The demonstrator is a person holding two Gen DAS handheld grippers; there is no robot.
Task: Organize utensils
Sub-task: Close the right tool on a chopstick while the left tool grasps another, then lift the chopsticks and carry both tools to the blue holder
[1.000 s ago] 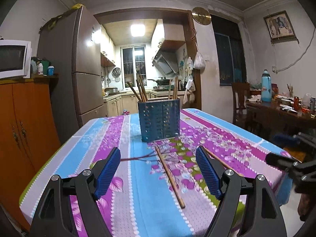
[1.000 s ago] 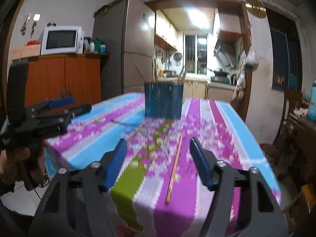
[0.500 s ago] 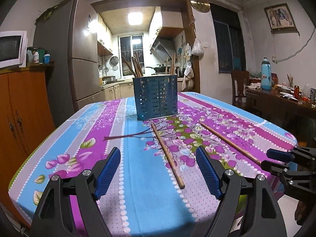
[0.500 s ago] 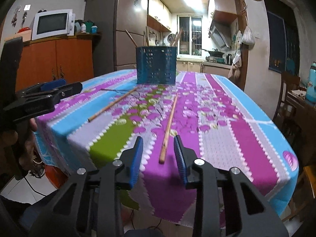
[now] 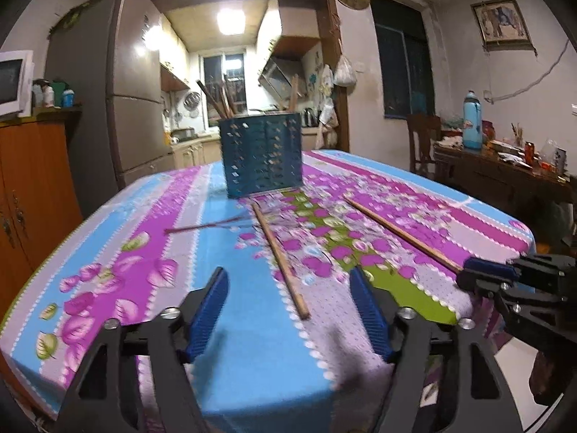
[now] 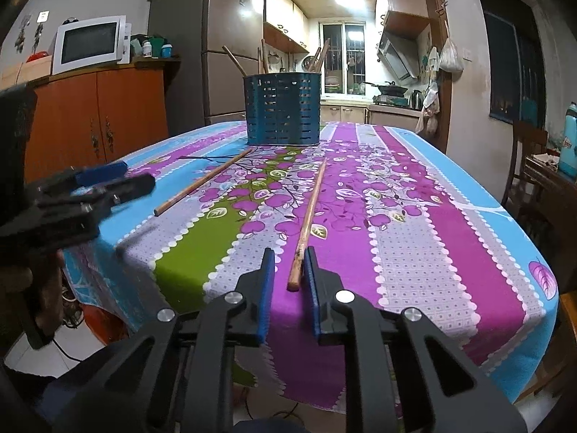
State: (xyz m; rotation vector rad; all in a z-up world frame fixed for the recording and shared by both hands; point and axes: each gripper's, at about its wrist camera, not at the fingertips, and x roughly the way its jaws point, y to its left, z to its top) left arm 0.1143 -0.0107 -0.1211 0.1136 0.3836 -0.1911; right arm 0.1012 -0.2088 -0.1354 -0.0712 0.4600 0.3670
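Several chopsticks already stand in the blue holder [image 6: 283, 110] at the far end of the table [image 6: 450, 252]; two still lie loose on the cloth. My right gripper [image 6: 288, 278] has just been closing, its jaws now narrow around the near end of the right chopstick [image 6: 309, 216], one pad touching, not yet clamped. My left gripper [image 5: 288, 310] has lowered and narrowed since earlier, still open around the left chopstick [image 5: 279, 256], holding nothing.

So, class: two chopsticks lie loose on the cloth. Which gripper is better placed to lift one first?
Right. The right gripper has just been closing around its chopstick; the left gripper stands wider about the other chopstick.
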